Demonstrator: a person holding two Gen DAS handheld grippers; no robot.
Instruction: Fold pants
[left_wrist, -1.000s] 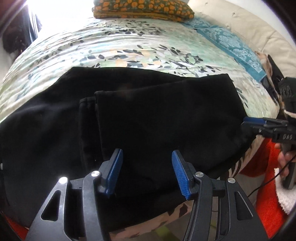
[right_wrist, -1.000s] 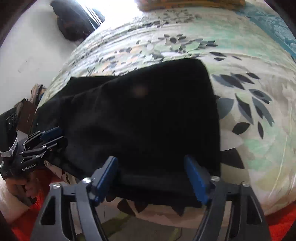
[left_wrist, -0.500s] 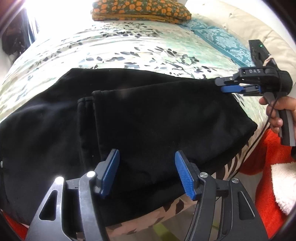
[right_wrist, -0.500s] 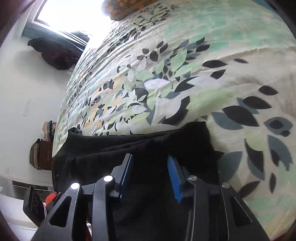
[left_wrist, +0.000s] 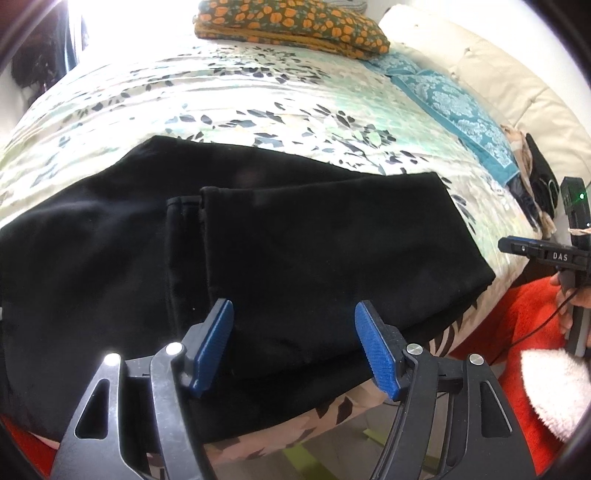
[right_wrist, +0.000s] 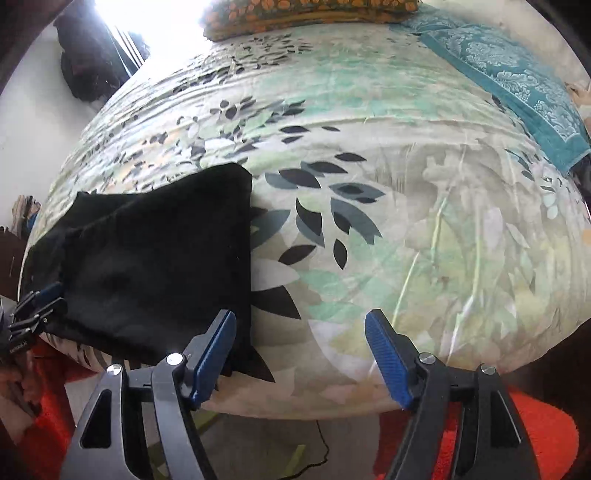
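Note:
Black pants (left_wrist: 295, 251) lie folded over on the leaf-print bedspread (left_wrist: 258, 96), near the bed's front edge; in the right wrist view they (right_wrist: 159, 258) fill the left side. My left gripper (left_wrist: 295, 339) is open and empty, just above the pants' near edge. My right gripper (right_wrist: 301, 350) is open and empty, past the pants' right edge, over bare bedspread (right_wrist: 406, 221). The right gripper also shows at the far right of the left wrist view (left_wrist: 517, 245), clear of the cloth. The left gripper shows at the far left of the right wrist view (right_wrist: 37, 302).
A folded orange-flowered cloth (left_wrist: 291, 26) lies at the far end of the bed. A teal patterned cloth (left_wrist: 454, 110) lies along the right side, next to a cream headboard (left_wrist: 498, 74). An orange rug (right_wrist: 535, 424) covers the floor below the bed's front edge.
My right gripper has let go of the pants' far right corner, opened wide and drawn back to the right off the cloth. The left gripper has barely moved.

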